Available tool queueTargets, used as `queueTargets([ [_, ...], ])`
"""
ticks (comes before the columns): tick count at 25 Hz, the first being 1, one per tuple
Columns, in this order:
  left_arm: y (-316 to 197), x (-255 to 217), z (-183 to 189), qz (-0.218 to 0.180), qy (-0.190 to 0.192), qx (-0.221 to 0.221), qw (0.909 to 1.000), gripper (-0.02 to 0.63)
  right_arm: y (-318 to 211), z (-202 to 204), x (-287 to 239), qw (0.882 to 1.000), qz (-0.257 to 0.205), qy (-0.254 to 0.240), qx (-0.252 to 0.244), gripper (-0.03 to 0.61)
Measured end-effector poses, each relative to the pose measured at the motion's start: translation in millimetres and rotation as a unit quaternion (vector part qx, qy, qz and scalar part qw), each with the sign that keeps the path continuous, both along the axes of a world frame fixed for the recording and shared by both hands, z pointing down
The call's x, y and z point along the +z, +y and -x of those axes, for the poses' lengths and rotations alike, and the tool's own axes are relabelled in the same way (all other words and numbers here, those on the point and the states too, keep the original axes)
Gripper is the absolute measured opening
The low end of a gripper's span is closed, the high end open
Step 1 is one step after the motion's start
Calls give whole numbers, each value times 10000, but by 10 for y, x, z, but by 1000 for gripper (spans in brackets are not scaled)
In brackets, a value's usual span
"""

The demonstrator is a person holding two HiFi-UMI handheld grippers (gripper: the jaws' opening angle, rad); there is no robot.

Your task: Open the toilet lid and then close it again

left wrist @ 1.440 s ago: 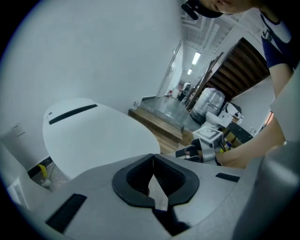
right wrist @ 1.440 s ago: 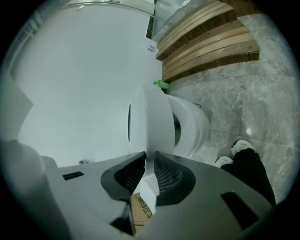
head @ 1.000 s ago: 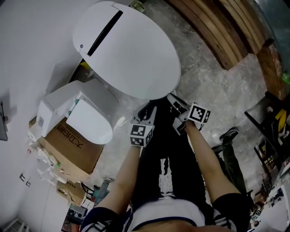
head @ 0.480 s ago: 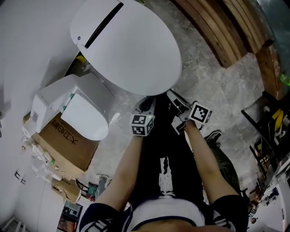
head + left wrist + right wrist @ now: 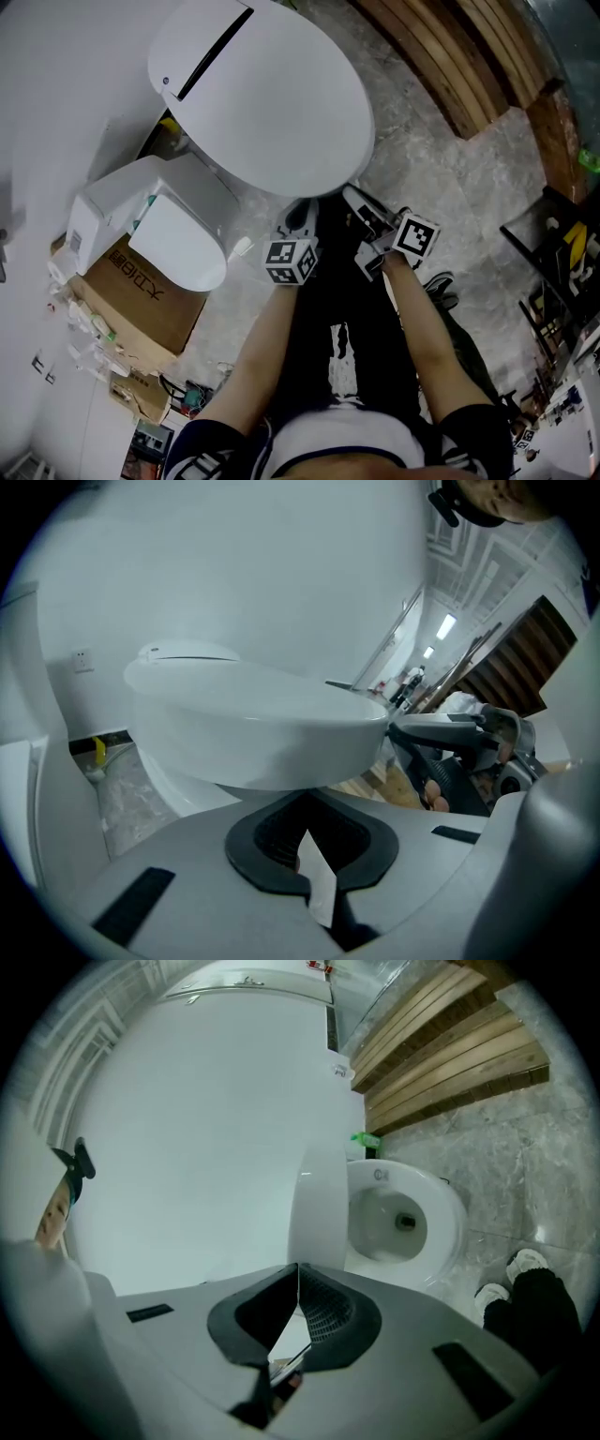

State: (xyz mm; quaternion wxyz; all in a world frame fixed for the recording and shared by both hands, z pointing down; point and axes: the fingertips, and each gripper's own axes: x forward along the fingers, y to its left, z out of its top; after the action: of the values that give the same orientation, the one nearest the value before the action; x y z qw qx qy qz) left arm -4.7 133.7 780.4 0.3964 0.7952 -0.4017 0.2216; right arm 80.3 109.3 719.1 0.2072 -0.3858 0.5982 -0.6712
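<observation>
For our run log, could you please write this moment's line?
lid: part-raised; right gripper: jaws just closed, nothing between, at rim; left gripper: shut

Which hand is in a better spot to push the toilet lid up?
Right, I think. The right gripper has just closed its fingers, nothing between them, tips at the front rim of the lid, and the bowl already shows. The left gripper sits lower, below that rim.

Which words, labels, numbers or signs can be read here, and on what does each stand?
Cardboard box: dark printed characters, too blurred to read.
Toilet rim: one small mark, too small to read.
Left tool and right tool: square black-and-white markers on their cubes, no letters.
Nothing else is legible.
</observation>
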Motion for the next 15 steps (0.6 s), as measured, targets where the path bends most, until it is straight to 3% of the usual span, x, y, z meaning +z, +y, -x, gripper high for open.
queueTargets([
  [15,-155,-535,39,-212,382,-260,9987,6,-153,52,-480,9977,-531,-50,-418,12],
])
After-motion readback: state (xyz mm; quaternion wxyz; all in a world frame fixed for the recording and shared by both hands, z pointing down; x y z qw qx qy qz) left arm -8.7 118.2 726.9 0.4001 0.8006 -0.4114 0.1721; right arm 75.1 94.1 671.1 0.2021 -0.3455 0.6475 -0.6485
